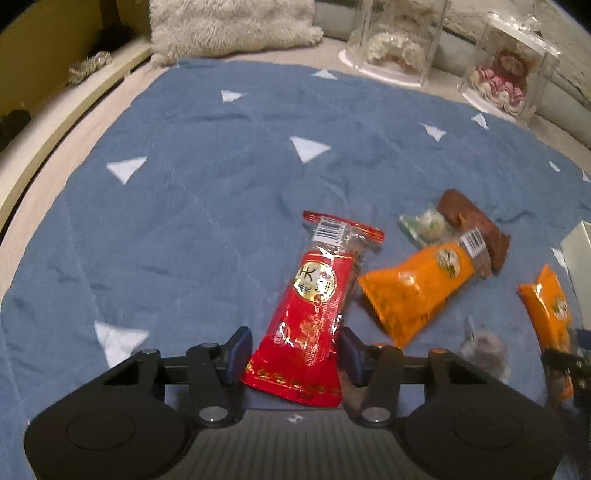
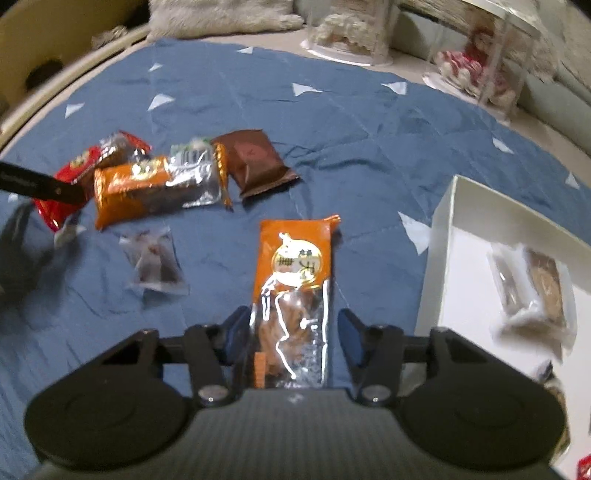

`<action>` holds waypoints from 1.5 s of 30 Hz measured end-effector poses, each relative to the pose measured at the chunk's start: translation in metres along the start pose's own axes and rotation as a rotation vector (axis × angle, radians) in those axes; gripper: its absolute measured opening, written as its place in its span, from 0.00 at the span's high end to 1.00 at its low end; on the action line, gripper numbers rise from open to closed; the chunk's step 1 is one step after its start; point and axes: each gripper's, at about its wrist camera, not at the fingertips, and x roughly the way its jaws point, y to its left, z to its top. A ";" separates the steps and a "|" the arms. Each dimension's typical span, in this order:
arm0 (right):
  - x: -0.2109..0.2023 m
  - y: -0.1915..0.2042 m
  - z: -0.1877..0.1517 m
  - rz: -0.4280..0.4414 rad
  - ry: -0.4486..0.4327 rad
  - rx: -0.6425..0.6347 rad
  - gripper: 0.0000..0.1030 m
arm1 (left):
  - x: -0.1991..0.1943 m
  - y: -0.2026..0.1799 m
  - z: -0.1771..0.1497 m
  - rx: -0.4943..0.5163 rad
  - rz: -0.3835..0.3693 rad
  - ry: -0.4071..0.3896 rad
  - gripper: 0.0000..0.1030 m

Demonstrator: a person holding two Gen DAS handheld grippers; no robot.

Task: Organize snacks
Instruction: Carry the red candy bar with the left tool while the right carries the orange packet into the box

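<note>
1. Blue quilt (image 1: 207, 206) with pale triangles covers a bed, seen from the left wrist view; a fluffy pillow (image 1: 232, 26) and two clear boxes with dolls (image 1: 509, 74) sit at the far edge.
2. Left tongs (image 1: 293, 350) are narrowed around the lower end of a red snack packet (image 1: 314, 306), both blue pads touching its sides; the packet lies flat on the quilt.
3. Just right of it lies an orange snack packet (image 1: 417, 288), touching a brown packet (image 1: 476, 229) and a small green-and-white one (image 1: 428, 225) behind it. A second orange packet (image 1: 550, 306) lies further right, near a white box's corner (image 1: 580, 251); a small clear packet (image 1: 484, 350) lies between the two orange ones.
4. From the right wrist view, the right tongs (image 2: 291, 336) stand narrow about the clear end of the second orange packet (image 2: 295, 280), which lies lengthwise between the pads; the left pad touches it, while a thin gap shows at the right pad.
5. Left of it lies the small clear packet (image 2: 155, 262); beyond are the orange (image 2: 129, 188), brown (image 2: 255, 162) and red (image 2: 85, 162) packets, clustered, with the left tongs' dark arm (image 2: 37, 184) crossing the red one.
6. White box (image 2: 480, 229) stands on the quilt at right, holding a few clear-wrapped snacks (image 2: 532, 291).
</note>
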 end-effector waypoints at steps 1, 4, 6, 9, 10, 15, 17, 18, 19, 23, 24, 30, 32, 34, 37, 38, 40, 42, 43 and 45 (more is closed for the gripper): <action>-0.001 0.001 0.000 -0.007 -0.001 0.004 0.54 | -0.003 0.002 -0.002 -0.018 -0.007 0.012 0.50; -0.005 0.002 -0.001 -0.004 0.010 0.017 0.56 | -0.010 0.011 -0.014 -0.086 -0.045 0.056 0.50; -0.009 0.005 -0.002 0.012 0.015 0.033 0.57 | -0.015 0.010 -0.023 -0.073 -0.074 0.091 0.50; -0.014 0.011 -0.008 0.050 0.032 0.053 0.57 | -0.023 0.001 -0.033 -0.019 -0.089 0.112 0.49; -0.016 0.013 -0.010 0.061 0.039 0.053 0.57 | -0.026 -0.001 -0.033 -0.020 -0.081 0.105 0.49; -0.025 0.020 -0.017 0.117 0.087 0.062 0.57 | -0.031 -0.001 -0.029 -0.090 -0.073 0.048 0.49; -0.025 0.023 -0.019 0.122 0.097 0.053 0.56 | -0.026 -0.002 -0.025 -0.103 -0.067 0.046 0.49; -0.025 0.024 -0.020 0.120 0.096 0.047 0.56 | -0.022 -0.003 -0.024 -0.108 -0.063 0.048 0.49; -0.025 0.025 -0.020 0.119 0.096 0.044 0.55 | -0.019 -0.005 -0.021 -0.110 -0.057 0.052 0.49; -0.020 0.025 -0.021 0.104 0.087 0.049 0.52 | -0.007 -0.009 -0.016 -0.107 -0.037 0.050 0.49; -0.019 0.025 -0.022 0.101 0.082 0.049 0.52 | -0.005 -0.009 -0.015 -0.110 -0.034 0.051 0.49; -0.011 0.022 -0.021 0.091 0.067 0.067 0.51 | 0.002 -0.013 -0.014 -0.076 -0.014 0.065 0.49; -0.007 0.020 -0.020 0.088 0.067 0.072 0.52 | 0.001 -0.015 -0.014 -0.057 -0.001 0.062 0.58; -0.008 0.018 -0.018 0.083 0.063 0.079 0.57 | -0.002 -0.012 -0.013 -0.077 0.001 0.054 0.60; -0.011 0.015 -0.014 0.082 0.049 0.093 0.61 | -0.008 -0.005 -0.014 -0.114 0.009 0.040 0.61; -0.013 0.015 -0.013 0.081 0.044 0.096 0.61 | -0.010 -0.003 -0.015 -0.115 0.017 0.038 0.61; -0.018 0.013 -0.013 0.078 0.033 0.098 0.61 | -0.015 0.000 -0.017 -0.127 0.023 0.030 0.62; -0.026 0.010 -0.014 0.078 0.020 0.105 0.62 | -0.024 0.005 -0.020 -0.144 0.021 0.015 0.62; -0.030 0.009 -0.014 0.079 0.010 0.111 0.62 | -0.028 0.006 -0.021 -0.149 0.020 0.007 0.62; -0.038 0.007 -0.015 0.080 -0.012 0.124 0.62 | -0.037 0.007 -0.024 -0.154 0.023 -0.008 0.62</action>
